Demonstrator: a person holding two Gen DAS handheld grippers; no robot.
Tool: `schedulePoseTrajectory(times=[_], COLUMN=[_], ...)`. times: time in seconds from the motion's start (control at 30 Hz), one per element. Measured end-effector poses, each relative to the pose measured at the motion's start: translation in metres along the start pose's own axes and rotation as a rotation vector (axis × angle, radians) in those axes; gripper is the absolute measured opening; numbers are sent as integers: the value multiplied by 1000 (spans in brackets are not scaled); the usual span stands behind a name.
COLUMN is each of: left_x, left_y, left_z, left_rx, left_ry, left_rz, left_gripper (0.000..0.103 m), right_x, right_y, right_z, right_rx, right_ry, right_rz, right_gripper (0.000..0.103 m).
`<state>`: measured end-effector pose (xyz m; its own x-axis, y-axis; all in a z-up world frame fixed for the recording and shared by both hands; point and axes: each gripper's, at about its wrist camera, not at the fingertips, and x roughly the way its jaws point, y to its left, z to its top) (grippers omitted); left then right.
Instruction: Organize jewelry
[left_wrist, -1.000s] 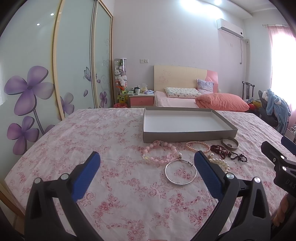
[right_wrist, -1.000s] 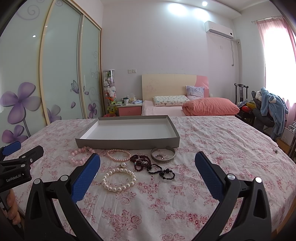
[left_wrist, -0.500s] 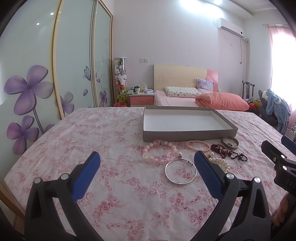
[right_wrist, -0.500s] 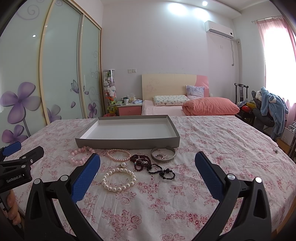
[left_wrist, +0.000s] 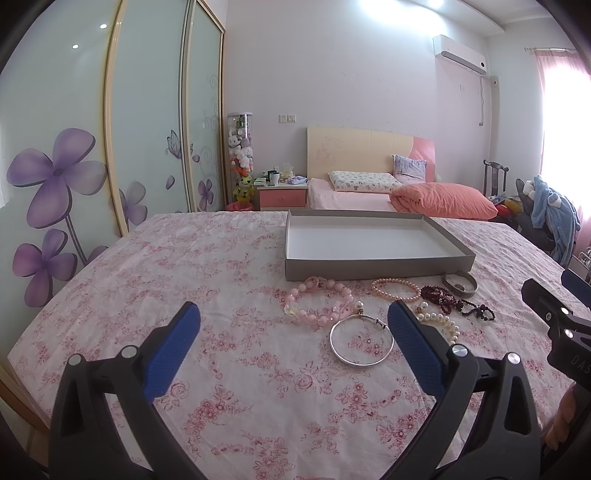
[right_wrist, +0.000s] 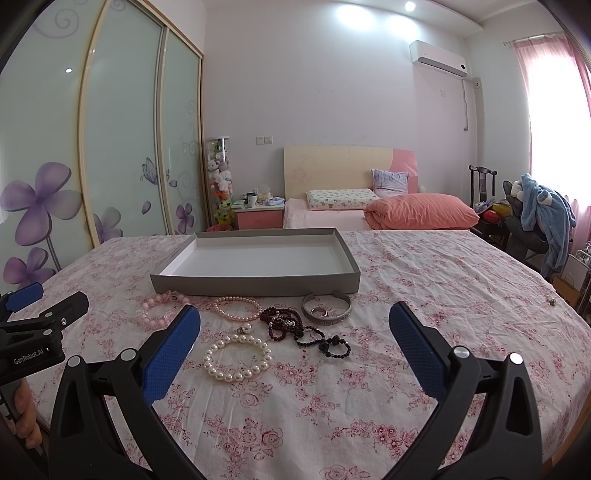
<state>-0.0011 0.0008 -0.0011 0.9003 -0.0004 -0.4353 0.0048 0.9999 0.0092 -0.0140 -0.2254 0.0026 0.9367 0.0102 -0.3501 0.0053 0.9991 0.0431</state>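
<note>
An empty grey tray (left_wrist: 376, 266) (right_wrist: 255, 285) sits on a floral tablecloth. In front of it lie a pink bead bracelet (left_wrist: 320, 303) (right_wrist: 157, 312), a silver bangle (left_wrist: 361, 341), a pink pearl bracelet (left_wrist: 395, 289) (right_wrist: 237, 308), a white pearl bracelet (right_wrist: 237, 357) (left_wrist: 439, 322), dark bead strands (right_wrist: 295, 326) (left_wrist: 456, 302) and a silver cuff (right_wrist: 326, 312) (left_wrist: 460, 284). My left gripper (left_wrist: 293, 343) is open and empty, near the bangle. My right gripper (right_wrist: 295, 345) is open and empty, above the white pearls.
The table edge runs along the left (left_wrist: 22, 354) and right (right_wrist: 576, 321). A small object (right_wrist: 552, 301) lies at the far right of the cloth. A bed (right_wrist: 369, 212), a nightstand (right_wrist: 258, 218) and sliding wardrobe doors (right_wrist: 122, 147) stand behind.
The left gripper has edged slightly nearer the jewelry. The right gripper and the jewelry have not moved.
</note>
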Motion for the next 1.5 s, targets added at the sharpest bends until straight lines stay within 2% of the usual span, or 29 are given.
schedulePoseTrajectory(times=[1.03,1.07,1.27,1.37,1.43,1.5], left_x=[-1,1,17,25,30,35], left_y=[1,-3,-5,-1,-1,-1], left_z=[-2,-14,-24,-12,-12,-11], left_rx=[-1,-1,9,19,23,27], left_ry=[8,12,60,102,134,162], left_rz=[2,2,-6,-15,-27,-38], left_gripper=[99,99,99,99,99,99], right_x=[1,3,22,39,51,66], right_y=[1,-1,-16,-27,-33,-37], right_z=[-5,-5,-11,-13,-13,-13], right_rx=[3,6,55,66,66,67], right_ry=[8,12,100,181,244,310], right_rz=[1,2,-11,-29,-38,-41], right_gripper=[101,101,101,100,89,82])
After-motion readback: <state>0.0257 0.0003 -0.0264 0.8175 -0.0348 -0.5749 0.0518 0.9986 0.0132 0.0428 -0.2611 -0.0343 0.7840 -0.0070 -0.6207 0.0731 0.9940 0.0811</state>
